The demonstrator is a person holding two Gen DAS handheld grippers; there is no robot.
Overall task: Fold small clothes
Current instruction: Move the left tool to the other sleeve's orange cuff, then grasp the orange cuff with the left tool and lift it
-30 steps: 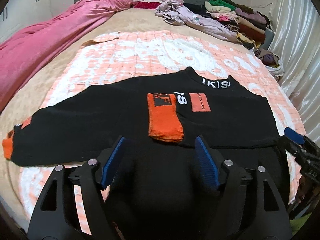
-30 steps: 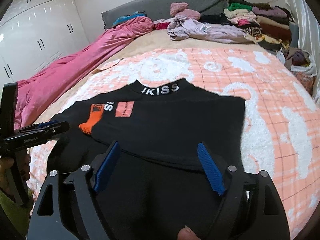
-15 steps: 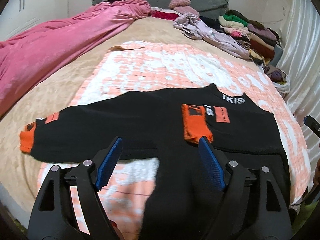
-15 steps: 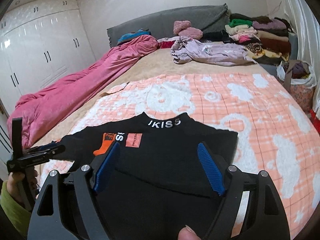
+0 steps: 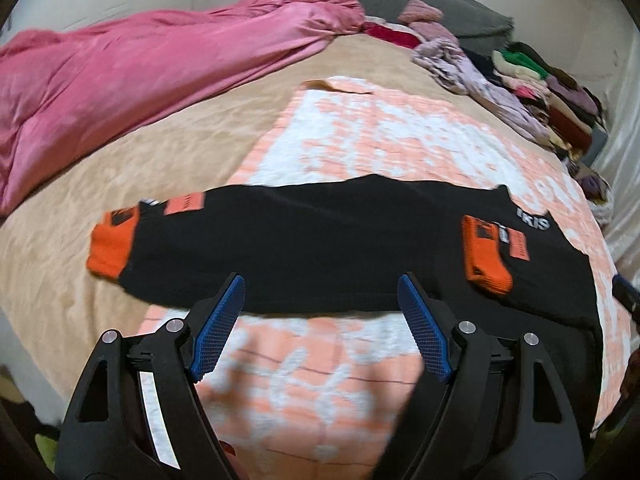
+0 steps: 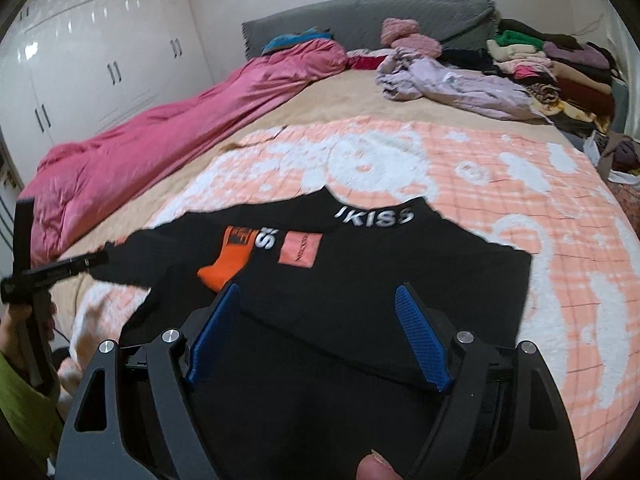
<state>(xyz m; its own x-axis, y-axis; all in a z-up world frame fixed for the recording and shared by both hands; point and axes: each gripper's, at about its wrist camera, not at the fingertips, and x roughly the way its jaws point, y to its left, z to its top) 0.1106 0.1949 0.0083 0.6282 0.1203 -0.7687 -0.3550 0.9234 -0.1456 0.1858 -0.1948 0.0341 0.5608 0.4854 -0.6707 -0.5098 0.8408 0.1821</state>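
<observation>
White capital lettering "IKISS" runs along the collar band of the black sweater, beyond the right gripper's fingers. Lower on the chest, beyond the left-hand finger, a large white "S" shows beside the orange cuff of the folded-in sleeve, which carries a black block mark too blurred to read. Next to the "S" is a salmon patch with small dark print, not legible. In the left wrist view the collar reads only "IKIS", far right of the fingers; the outstretched sleeve's patches are unreadable.
</observation>
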